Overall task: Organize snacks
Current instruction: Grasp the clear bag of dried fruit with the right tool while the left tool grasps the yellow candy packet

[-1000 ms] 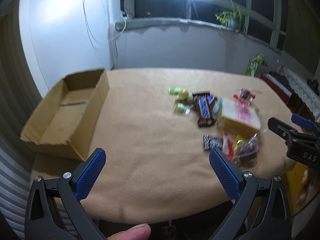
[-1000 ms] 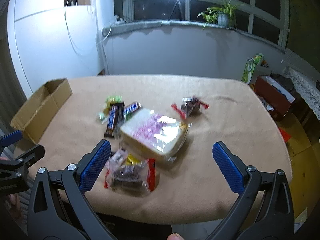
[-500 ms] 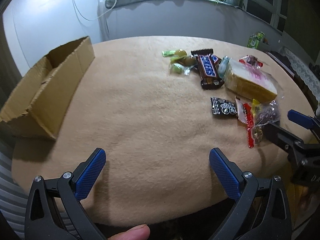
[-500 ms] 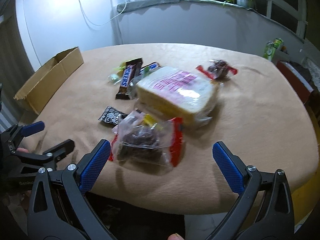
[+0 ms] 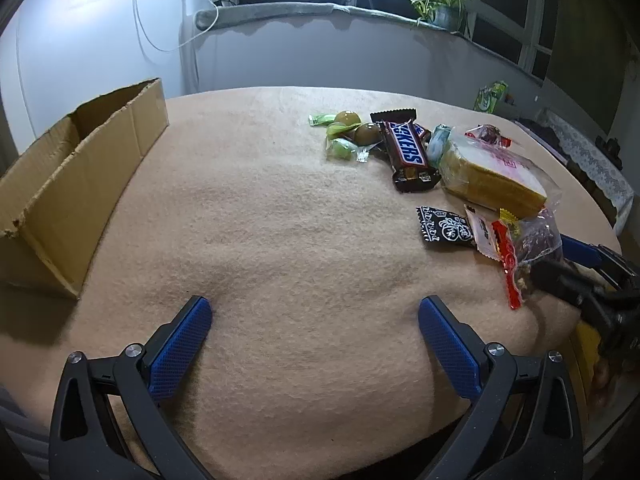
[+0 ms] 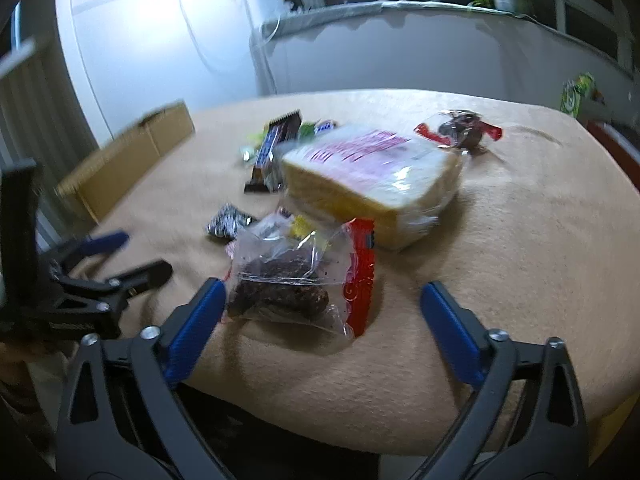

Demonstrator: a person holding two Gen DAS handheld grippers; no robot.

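Note:
Snacks lie on the right half of the beige table: a Snickers bar point(image 5: 406, 154), green candies point(image 5: 346, 136), bagged bread point(image 5: 494, 176), a black packet point(image 5: 446, 230) and a clear red-edged bag of dark snacks point(image 5: 530, 244). An open cardboard box point(image 5: 76, 172) stands at the left. My left gripper point(image 5: 316, 330) is open and empty over bare cloth near the front edge. My right gripper point(image 6: 322, 310) is open, low at the front edge; the dark-snack bag point(image 6: 298, 280) lies between its fingers beside the left one. The bread point(image 6: 372, 178) lies behind it.
A second red-ended snack bag point(image 6: 460, 132) lies behind the bread. The table point(image 5: 280, 240) is round with a beige cloth. A wall and window sill with a plant point(image 5: 440, 8) stand behind; clutter sits at the far right.
Both grippers moved forward and lower over the table. The right gripper closed in on the dark-snack bag, which now sits between its open fingers. Both stayed open.

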